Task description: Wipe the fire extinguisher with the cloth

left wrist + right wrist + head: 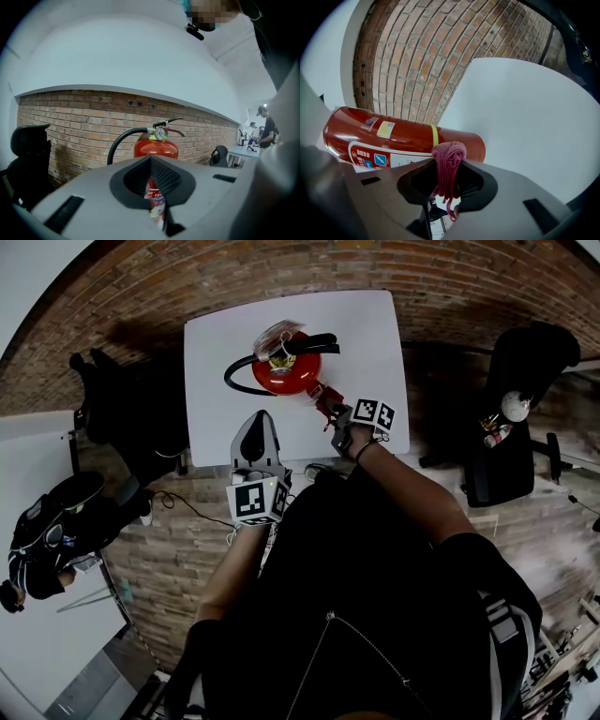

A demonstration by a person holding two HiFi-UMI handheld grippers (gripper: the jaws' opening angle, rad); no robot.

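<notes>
Dark-sleeved arms reach forward from the wearer's torso (375,596), a two-jaw gripper in each hand. Nearest, the left gripper (257,420) hangs over the near edge of a white worktop (367,324), its jaws drawn together on nothing and aimed at the cylinder ahead. Further on, the right gripper (330,414) has its jaws clamped on a bunched pink-red cloth (449,161), held at the lower side of the red fire extinguisher (286,367); whether cloth and metal touch cannot be told. That extinguisher stands upright near the worktop's middle, its black hose (234,379) looping to the left. Beyond are a brick floor (178,559), a black office chair (520,418) at right and a seated bystander (47,535) at left.
</notes>
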